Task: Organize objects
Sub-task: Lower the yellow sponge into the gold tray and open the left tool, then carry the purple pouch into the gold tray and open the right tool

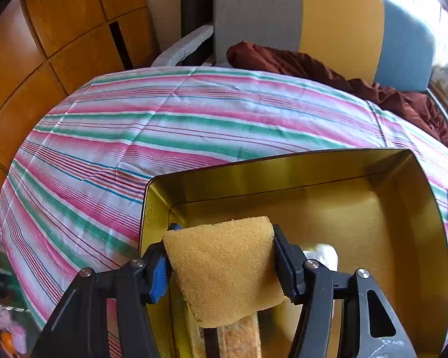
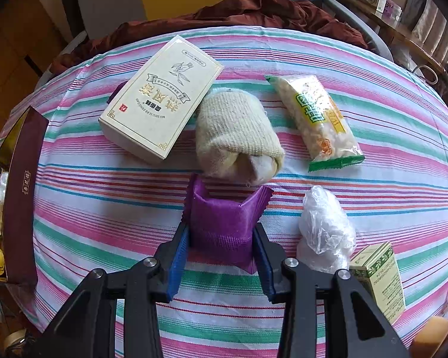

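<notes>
Yellow sponge [image 1: 224,268] sits between the fingers of the left gripper [image 1: 222,264], poised over the open gold tin [image 1: 298,164]. The jaws stand partly open; the right finger touches the sponge's edge, and at the left edge it cannot be told whether the pad still presses, so a firm hold is uncertain. The sponge tilts, its lower end dipping toward packets [image 1: 233,337] already lying in the tin. The gripper points steeply down into the tin's near-left part.

To finish this step well, the sponge should, by judgement, be released low inside the walls and clear of the rim, so that it drops flat beside the packets and does not bounce out.

The right gripper [image 2: 222,256] also points steeply down at the striped surface [image 2: 104,223]. Its jaws are narrowly set and clamp a purple sachet [image 2: 224,226] at both sides. Waiting on the surface are a cream box [image 2: 161,101], a rolled sock [image 2: 236,137], a snack bag [image 2: 316,119], a crumpled plastic bag [image 2: 325,226] and a green carton [image 2: 379,280]. In the right wrist view the tin's maroon outer wall [image 2: 21,194] stands at the surface's left edge, well apart from the sachet.
</notes>
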Tool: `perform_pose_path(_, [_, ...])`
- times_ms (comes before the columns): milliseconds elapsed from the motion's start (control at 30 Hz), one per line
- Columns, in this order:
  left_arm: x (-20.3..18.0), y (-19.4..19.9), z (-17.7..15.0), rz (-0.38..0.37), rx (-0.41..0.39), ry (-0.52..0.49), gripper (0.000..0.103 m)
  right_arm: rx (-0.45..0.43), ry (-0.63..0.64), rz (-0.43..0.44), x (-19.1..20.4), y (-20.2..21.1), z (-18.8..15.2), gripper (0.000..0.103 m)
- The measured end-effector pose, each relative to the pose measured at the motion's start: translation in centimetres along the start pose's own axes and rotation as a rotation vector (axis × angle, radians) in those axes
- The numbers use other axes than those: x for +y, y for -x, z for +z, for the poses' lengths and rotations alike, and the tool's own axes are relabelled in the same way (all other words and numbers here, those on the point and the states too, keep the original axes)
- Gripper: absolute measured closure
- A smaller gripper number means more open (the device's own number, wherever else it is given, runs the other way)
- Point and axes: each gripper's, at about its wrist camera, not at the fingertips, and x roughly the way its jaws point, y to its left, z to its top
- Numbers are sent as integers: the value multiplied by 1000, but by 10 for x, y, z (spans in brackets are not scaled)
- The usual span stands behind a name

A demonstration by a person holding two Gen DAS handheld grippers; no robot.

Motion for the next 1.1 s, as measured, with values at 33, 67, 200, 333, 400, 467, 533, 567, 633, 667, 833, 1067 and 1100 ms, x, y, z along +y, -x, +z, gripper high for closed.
perform_pose_path(33, [1, -1, -1, 9, 2, 2, 42, 0, 0, 0, 0, 0, 0, 62])
perform_pose_path(67, [4, -2, 0, 15, -5, 8, 41, 0, 0, 0, -1, 0, 0, 62])
perform_pose_path(200, [10, 5, -2, 15, -22, 25, 38, -1, 0, -2, -3, 1, -1, 62])
perform_pose_path(333, [11, 15, -4, -6, -46, 5, 23, -2, 1, -4, -3, 1, 0, 62])
perform_pose_path(400, [10, 22, -4, 22, -70, -10, 20, -3, 1, -5, -2, 1, 1, 62])
perform_pose_path(467, [12, 36, -4, 7, -114, 9, 20, -5, -1, -11, -6, 1, -2, 62])
perform_pose_path(533, [16, 54, -8, -29, -156, 38, 20, -7, -4, -18, -4, -1, -1, 62])
perform_pose_path(567, [18, 62, -10, -39, -178, 51, 20, -8, -3, -22, -4, 0, -1, 62])
perform_pose_path(633, [20, 78, -16, -59, -213, 66, 20, -10, 5, -30, -1, 0, -1, 62])
perform_pose_path(667, [22, 88, -21, -70, -230, 68, 20, -11, 12, -36, 0, 0, -1, 63])
perform_pose_path(833, [29, 112, -43, -101, -261, 70, 19, -13, 34, -69, 13, 5, -1, 63])
perform_pose_path(1067, [40, 121, -74, -133, -247, 75, 19, -68, 88, -62, 41, 43, -15, 64])
perform_pose_path(1100, [42, 121, -77, -133, -249, 76, 19, -79, 99, -62, 48, 50, -20, 64])
